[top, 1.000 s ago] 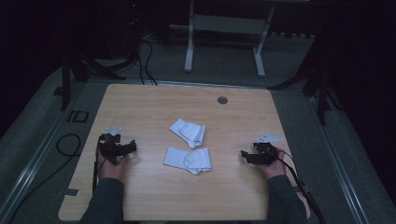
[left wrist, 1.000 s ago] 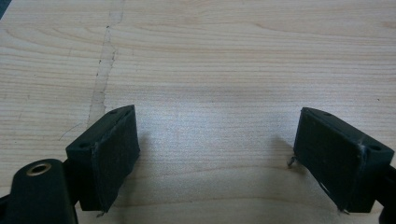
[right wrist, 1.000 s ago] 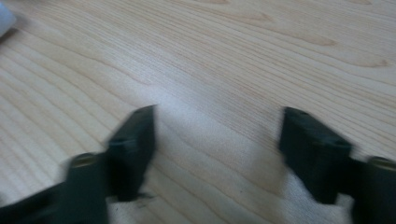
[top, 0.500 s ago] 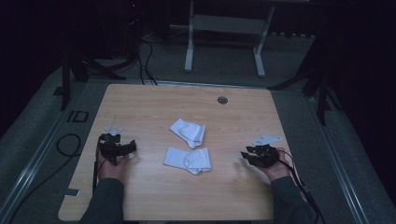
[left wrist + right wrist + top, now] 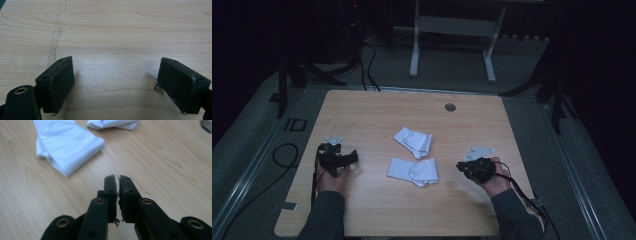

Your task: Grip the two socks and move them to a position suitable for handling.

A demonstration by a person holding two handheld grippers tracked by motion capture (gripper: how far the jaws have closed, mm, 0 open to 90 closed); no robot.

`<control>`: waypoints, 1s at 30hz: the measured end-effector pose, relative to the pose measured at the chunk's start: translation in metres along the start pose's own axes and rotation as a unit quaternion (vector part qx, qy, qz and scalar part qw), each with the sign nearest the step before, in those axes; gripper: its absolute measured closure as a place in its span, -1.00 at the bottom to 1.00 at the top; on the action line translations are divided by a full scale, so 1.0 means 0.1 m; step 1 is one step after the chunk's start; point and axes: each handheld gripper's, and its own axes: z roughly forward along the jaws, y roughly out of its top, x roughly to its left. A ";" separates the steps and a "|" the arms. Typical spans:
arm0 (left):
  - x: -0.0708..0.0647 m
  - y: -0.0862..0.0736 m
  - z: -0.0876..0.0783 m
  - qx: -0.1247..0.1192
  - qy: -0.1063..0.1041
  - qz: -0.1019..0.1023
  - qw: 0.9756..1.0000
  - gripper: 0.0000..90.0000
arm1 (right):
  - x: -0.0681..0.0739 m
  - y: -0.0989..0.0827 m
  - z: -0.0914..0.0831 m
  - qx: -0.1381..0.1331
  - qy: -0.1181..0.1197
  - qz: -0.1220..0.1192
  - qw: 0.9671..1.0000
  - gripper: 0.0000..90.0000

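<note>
Right gripper view: right gripper (image 5: 117, 178) jaws just closed together, empty, short of near sock (image 5: 67, 147); reopening late risks shoving it aside.

A light wooden worktop (image 5: 362, 115) with a round cable hole (image 5: 450, 107) near its far edge stands on grey carpet (image 5: 592, 165). Beyond it a white metal frame (image 5: 452, 30) stands in near darkness; black cables (image 5: 282, 152) trail left of the worktop.
</note>
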 end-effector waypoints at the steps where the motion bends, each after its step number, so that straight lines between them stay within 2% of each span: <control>1: 0.00 0.00 0.00 0.000 0.000 0.000 1.000 -0.69 | 0.00 0.00 0.00 0.000 0.000 0.000 1.000 0.89; 4: 0.00 0.00 0.00 0.000 0.000 0.000 1.000 -0.69 | 0.12 0.10 0.08 0.010 0.008 -0.020 1.000 0.98; 6: 0.00 0.00 0.00 0.000 0.000 0.000 1.000 -0.69 | 0.15 0.12 0.11 0.012 0.009 -0.023 1.000 0.99; 8: 0.00 0.00 0.00 0.000 0.000 0.000 1.000 -0.69 | 0.24 0.20 0.18 0.014 0.019 -0.041 0.999 0.99; 11: 0.00 0.00 0.00 0.000 0.000 0.000 1.000 -0.69 | 0.29 0.26 0.23 0.012 0.026 -0.047 0.998 0.99; 14: 0.00 0.00 0.00 0.000 0.000 0.000 1.000 -0.69 | 0.40 0.38 0.36 0.017 0.037 -0.067 0.997 0.99; 17: 0.00 0.00 0.00 0.000 0.000 0.000 1.000 -0.69 | 0.45 0.42 0.44 0.023 0.043 -0.076 0.996 0.99; 18: 0.00 0.00 0.00 0.000 0.000 0.000 1.000 -0.69 | 0.48 0.44 0.52 0.023 0.053 -0.075 0.995 0.99; 19: 0.00 0.00 0.00 0.000 0.000 0.000 1.000 -0.69 | 0.48 0.44 0.52 0.023 0.053 -0.075 0.995 0.99; 20: 0.00 0.00 0.00 0.000 0.000 0.000 1.000 -0.69 | 0.49 0.45 0.59 0.033 0.052 -0.076 0.995 0.98; 24: 0.00 0.00 0.00 0.000 0.000 0.000 1.000 -0.69 | 0.55 0.48 0.70 0.039 0.060 -0.084 0.994 0.99; 30: 0.00 0.00 0.00 0.000 0.000 0.000 1.000 -0.68 | 0.60 0.45 0.82 0.045 0.077 -0.080 0.993 0.99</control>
